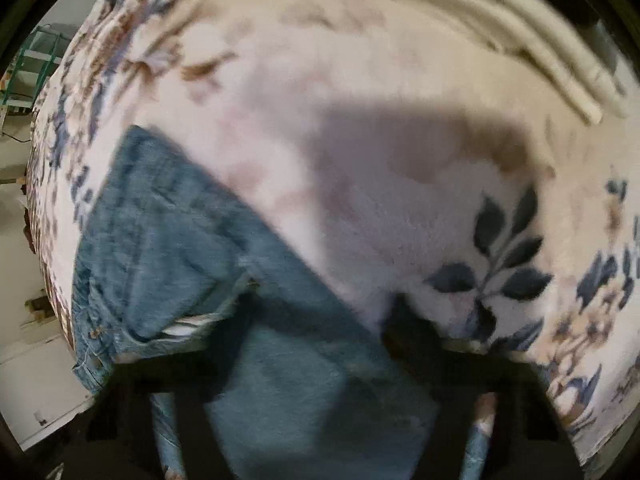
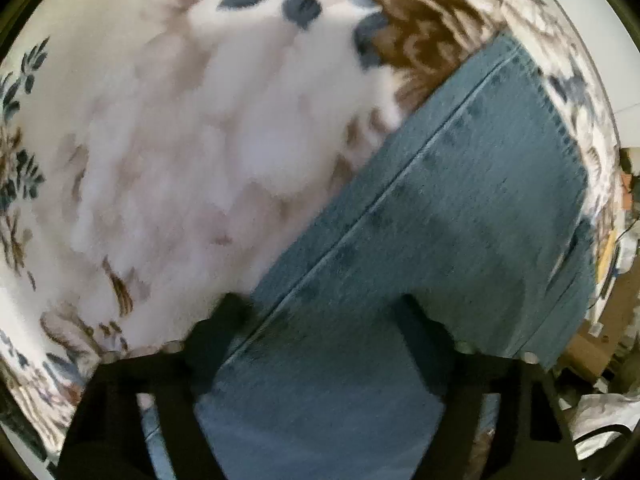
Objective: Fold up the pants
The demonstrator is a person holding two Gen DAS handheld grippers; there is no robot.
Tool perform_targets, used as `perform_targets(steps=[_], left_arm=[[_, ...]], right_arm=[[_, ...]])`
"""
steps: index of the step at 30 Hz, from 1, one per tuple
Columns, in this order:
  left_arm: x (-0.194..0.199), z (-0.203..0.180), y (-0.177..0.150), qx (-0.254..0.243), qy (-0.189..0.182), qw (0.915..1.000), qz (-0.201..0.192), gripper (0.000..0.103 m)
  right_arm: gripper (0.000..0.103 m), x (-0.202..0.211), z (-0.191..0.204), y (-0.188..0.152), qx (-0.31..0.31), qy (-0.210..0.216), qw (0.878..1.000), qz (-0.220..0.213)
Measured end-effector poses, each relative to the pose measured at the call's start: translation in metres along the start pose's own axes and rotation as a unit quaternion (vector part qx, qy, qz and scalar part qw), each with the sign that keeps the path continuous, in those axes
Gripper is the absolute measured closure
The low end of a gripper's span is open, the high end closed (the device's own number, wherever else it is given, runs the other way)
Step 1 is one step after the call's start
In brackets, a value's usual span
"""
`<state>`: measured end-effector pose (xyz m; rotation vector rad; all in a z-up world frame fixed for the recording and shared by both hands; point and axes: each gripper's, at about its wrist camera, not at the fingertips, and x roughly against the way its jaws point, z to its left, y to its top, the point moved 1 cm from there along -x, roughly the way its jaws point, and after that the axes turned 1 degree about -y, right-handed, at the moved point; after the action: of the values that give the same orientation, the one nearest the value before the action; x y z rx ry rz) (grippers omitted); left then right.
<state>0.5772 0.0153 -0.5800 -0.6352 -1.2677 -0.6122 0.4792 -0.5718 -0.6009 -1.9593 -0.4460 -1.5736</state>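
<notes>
**Two grippers pressing down on jeans on a floral blanket**

A fluffy white blanket (image 1: 360, 128) with blue and brown flowers is covering a bed. Blue denim pants (image 1: 168, 240) are lying flat on it. A pale floor and green shelving (image 1: 36, 60) are showing at the left edge. The left gripper (image 1: 320, 320) is pointing down, its dark fingers partly apart, straddling denim near the waistband. The right gripper (image 2: 320, 320) is standing wider, its fingers straddling a seamed trouser leg. Whether either is pinching fabric is unclear.

Fleecy white blanket (image 1: 360, 120) with blue leaf and brown floral print; cream ribbed pillow (image 1: 520, 28) at far edge; green shelf frame (image 1: 36, 60) beyond bed; cardboard clutter (image 2: 592, 352) on floor beside bed
</notes>
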Motion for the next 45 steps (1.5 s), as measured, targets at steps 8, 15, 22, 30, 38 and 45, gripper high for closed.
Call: perform_targets(steps=[8,15,22,30,38,45], left_arm=[[0.050,0.044,-0.033,0.033,-0.137,0.9879,-0.064,0.097],[0.080,0.106,-0.076,0.041,-0.196,0.9742,-0.104,0.098],[0.118,0.192,-0.127,0.037,-0.240,0.9621,-0.123,0.099],[0.106,0.276,-0.197,0.020,-0.274,0.9552,-0.112,0.099],[0.016,0.337,-0.245,0.034,-0.256,0.9640,-0.063,0.099],[-0.060,0.339,-0.250,0.039,-0.232,0.9708,-0.047,0.098]], right_arm=[[0.085,0.022,-0.010,-0.022,0.027,0.037,0.999,-0.025],[0.091,0.062,-0.040,-0.062,0.042,0.088,0.994,-0.054],[0.093,0.117,-0.080,-0.104,0.039,0.137,0.987,-0.077],[0.093,0.150,-0.184,-0.178,0.050,0.143,0.980,-0.126],[0.093,0.088,-0.255,-0.247,0.047,0.125,0.984,-0.120],[0.093,0.002,-0.287,-0.257,0.026,0.109,0.989,-0.093]])
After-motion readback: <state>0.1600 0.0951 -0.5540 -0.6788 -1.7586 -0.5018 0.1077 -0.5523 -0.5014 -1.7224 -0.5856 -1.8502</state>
